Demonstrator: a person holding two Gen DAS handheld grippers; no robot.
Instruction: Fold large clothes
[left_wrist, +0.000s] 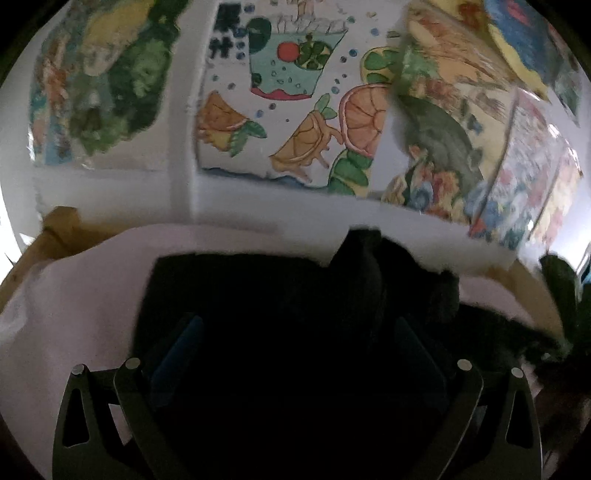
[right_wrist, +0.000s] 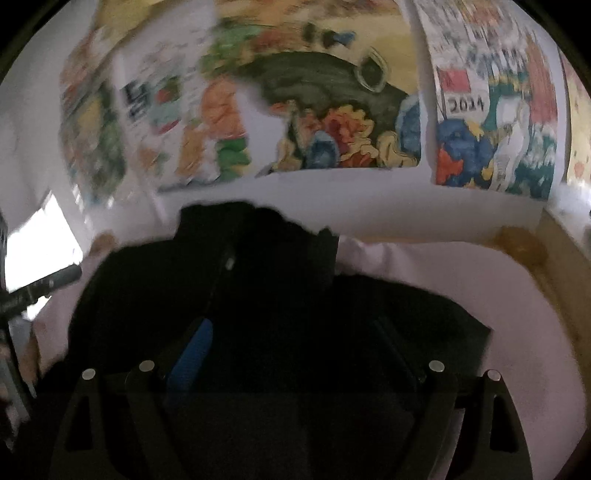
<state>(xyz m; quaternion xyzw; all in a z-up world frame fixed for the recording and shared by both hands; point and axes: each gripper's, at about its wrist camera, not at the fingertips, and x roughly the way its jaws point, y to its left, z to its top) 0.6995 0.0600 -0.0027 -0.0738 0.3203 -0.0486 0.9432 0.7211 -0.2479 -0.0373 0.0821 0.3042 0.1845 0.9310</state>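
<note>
Black garment (left_wrist: 295, 295) lies on a pale sheet (left_wrist: 74, 295), collar toward the drawings wall (left_wrist: 280, 210). Left gripper (left_wrist: 295, 332) and right gripper (right_wrist: 291, 332) both over it, fingers wide apart, holding nothing. Neither clearly nearer.

Dim, motion-blurred fisheye views; bright window glare (right_wrist: 40, 243) left, dark vignetted corners.

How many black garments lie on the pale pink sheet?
1: the black fleece garment lies spread on the pale pink sheet, below the white wall's paintings; a dark item at the left view's right edge may be another.
</note>
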